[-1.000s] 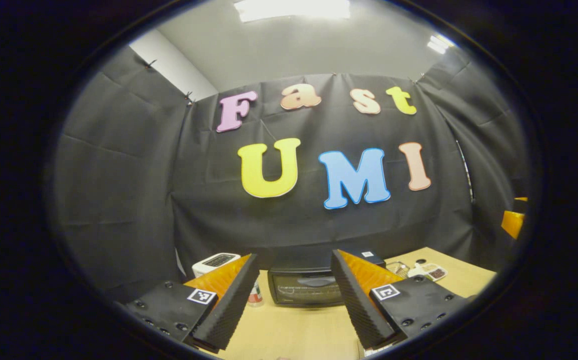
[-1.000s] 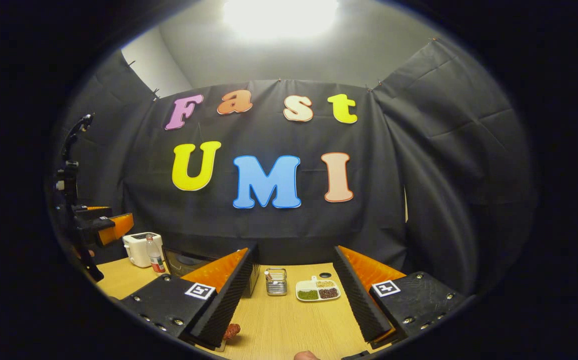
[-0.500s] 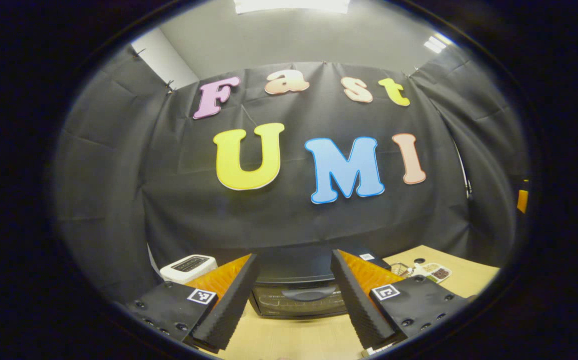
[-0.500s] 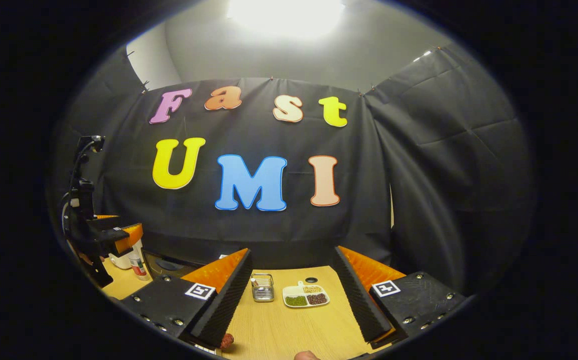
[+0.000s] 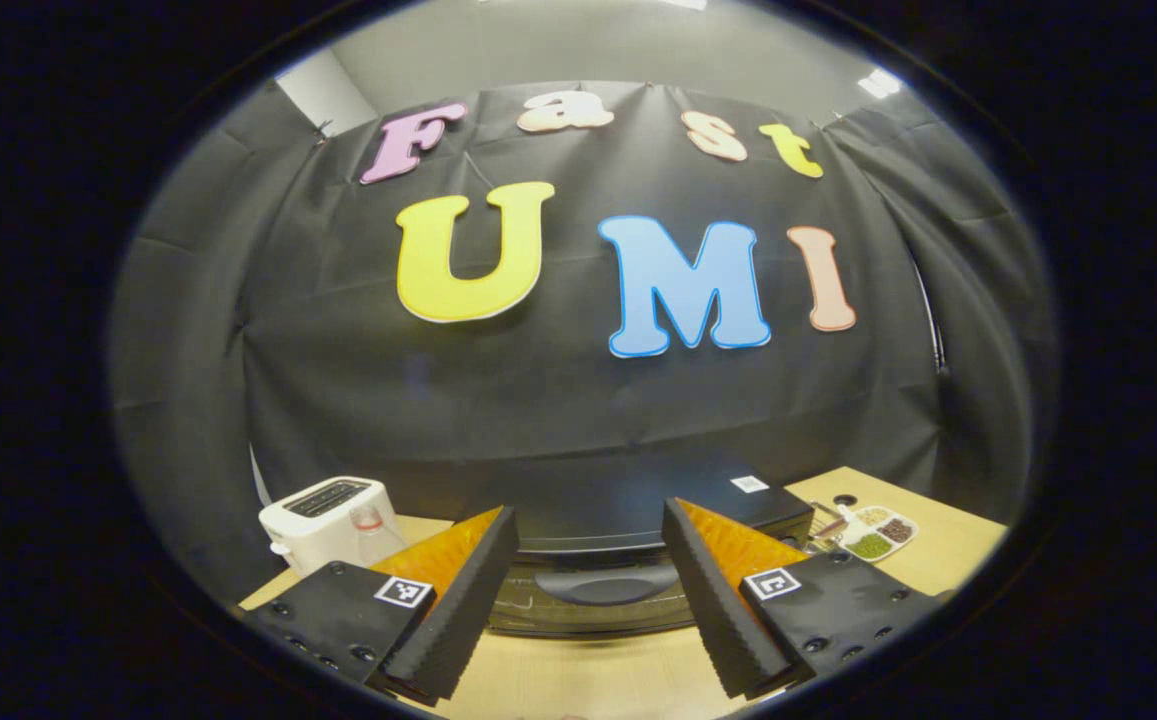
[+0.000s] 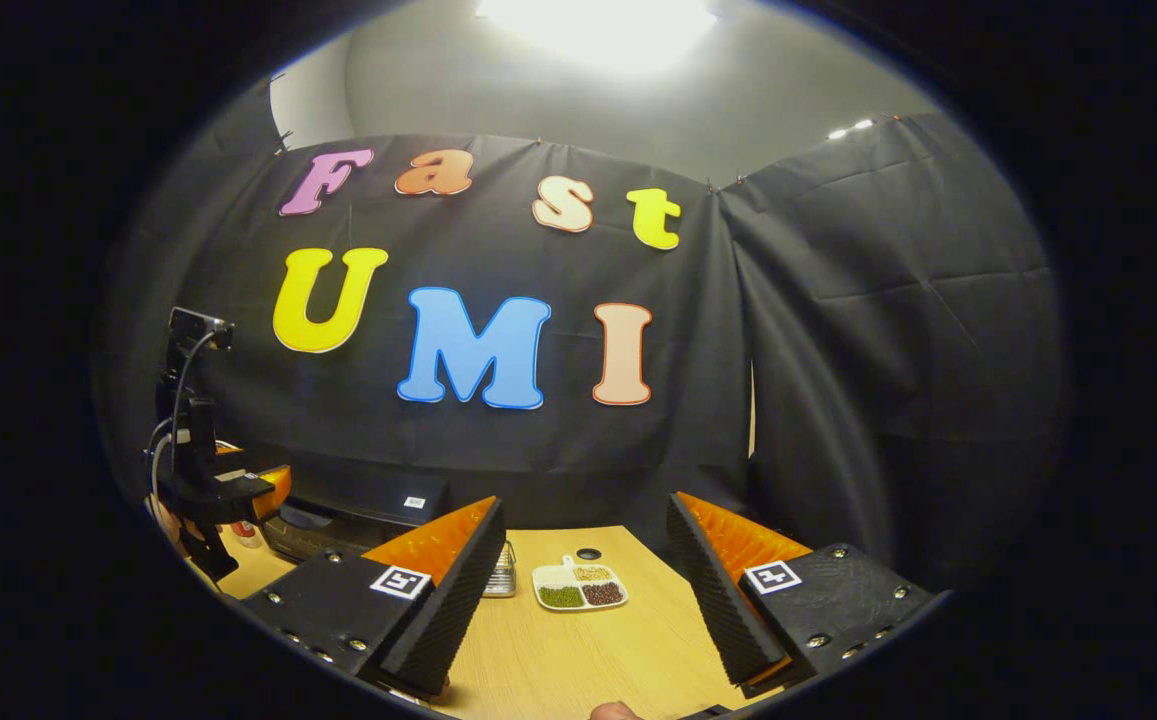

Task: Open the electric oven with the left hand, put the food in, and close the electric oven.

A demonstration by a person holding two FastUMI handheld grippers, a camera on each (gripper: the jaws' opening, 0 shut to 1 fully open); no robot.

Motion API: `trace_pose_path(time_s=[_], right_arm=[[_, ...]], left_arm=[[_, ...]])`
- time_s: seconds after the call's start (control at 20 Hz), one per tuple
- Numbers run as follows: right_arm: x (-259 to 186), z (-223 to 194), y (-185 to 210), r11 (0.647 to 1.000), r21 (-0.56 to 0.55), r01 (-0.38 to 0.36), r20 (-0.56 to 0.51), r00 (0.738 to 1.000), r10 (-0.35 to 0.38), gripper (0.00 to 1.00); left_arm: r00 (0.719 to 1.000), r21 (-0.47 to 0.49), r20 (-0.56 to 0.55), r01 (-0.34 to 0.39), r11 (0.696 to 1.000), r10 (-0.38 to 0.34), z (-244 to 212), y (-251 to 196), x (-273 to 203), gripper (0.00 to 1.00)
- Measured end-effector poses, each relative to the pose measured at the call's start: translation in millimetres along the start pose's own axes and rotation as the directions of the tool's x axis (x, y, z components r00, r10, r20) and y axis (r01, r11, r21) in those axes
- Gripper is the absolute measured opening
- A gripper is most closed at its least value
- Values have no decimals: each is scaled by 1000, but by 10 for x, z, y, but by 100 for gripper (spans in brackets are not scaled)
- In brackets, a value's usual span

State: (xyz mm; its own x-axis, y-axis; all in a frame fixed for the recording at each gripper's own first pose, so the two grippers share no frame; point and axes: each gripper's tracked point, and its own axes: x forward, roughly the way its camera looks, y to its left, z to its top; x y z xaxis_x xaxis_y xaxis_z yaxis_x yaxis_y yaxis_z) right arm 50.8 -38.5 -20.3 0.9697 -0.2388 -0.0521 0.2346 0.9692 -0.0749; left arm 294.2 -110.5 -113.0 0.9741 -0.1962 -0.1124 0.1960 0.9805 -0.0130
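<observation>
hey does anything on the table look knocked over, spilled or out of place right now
Nothing stands out. The electric oven sits square on the table with its door shut, the toaster stands upright beside it, and the divided dish holds its contents with no spill. The left gripper is open in front of the oven door.

Bright ceiling light [image 6: 598, 25] glaring overhead, dim booth, sharp focus, fisheye bending at edges

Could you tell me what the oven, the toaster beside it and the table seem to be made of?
The electric oven: probably dark painted metal, with a glossy, glass-like door that reflects light. The toaster: white with a smooth, soft sheen, likely plastic or enamelled metal. The table: pale wood or wood-look laminate, with a faint grain and a matte finish.
</observation>
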Motion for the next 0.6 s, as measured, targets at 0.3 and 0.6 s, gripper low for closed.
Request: trace_pose_path(time_s=[0.3,0.6], right_arm=[[-64,-64,-53,998,-2,65,-32,997,-65,98],[-168,-130,-113,994,-18,107,-61,992,-108,98]], left_arm=[[999,18,-47,16,1000,-16,-312,-20,349,94],[995,14,-97,36,999,-35,-590,-130,561,100]])
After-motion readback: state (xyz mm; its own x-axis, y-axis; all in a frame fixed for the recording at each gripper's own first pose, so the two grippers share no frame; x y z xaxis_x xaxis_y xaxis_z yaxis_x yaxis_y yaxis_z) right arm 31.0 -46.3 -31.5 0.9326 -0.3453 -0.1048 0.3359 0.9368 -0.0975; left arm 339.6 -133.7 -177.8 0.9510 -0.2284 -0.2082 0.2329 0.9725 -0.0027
